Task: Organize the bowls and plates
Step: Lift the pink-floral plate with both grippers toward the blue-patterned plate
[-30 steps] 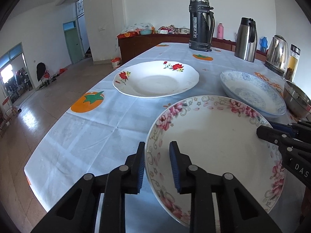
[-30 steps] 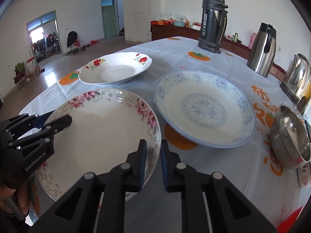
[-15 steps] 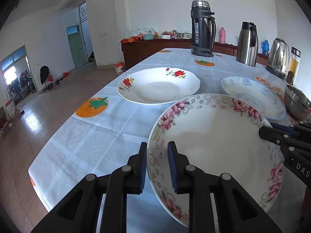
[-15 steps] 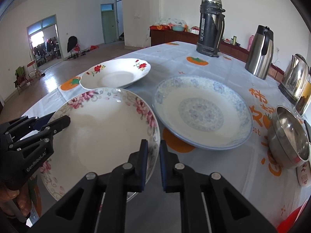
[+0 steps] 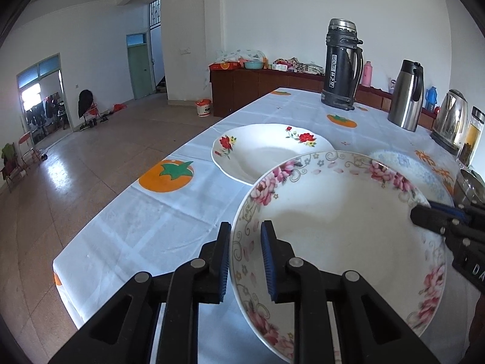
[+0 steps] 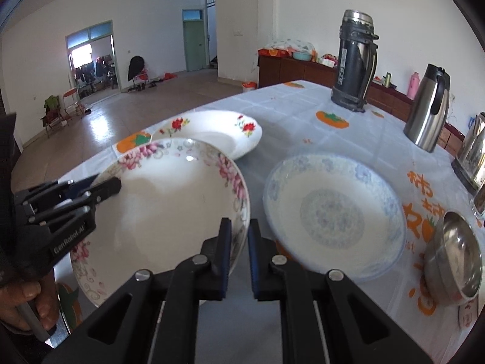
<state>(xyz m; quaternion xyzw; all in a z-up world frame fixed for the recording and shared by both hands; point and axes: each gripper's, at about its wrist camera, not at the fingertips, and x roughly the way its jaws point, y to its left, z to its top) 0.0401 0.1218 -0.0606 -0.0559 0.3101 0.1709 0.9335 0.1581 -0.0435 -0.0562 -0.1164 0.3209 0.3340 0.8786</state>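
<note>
While both tongs grip it from opposite sides, the pink-flowered plate [image 5: 339, 227] hangs tilted just above the tabletop [image 5: 157, 221], its rim overlapping the view of the two plates behind it. The left tongs [image 5: 245, 257] are clamped on its left rim, one blue pad inside the dish and one outside; their jaws have just been closing a little further on that rim. The right tongs [image 6: 239, 254] are pressed together on the opposite rim, with the thin edge of the plate pinched between the pads. In the right wrist view the left tongs reach in from the left edge onto the plate's far side, and a hand [image 6: 27, 306] below them grips the handle.

Taking the pink-flowered plate as the landmark, the red-flowered plate [image 5: 266, 151] lies on the tabletop just behind it and to its left. The blue-patterned plate [image 6: 330, 212] lies just beside it to the right, flat on the cloth. Further right of that, near the table's edge, a steel bowl [image 6: 454, 261] rests tilted. Well behind the pink-flowered plate stand a tall black flask [image 5: 341, 66], a steel jug [image 5: 406, 97] and a kettle [image 5: 448, 121], in a row along the far right side. The cloth is white with orange fruit prints [image 5: 166, 176], one of them left of the plate.
</note>
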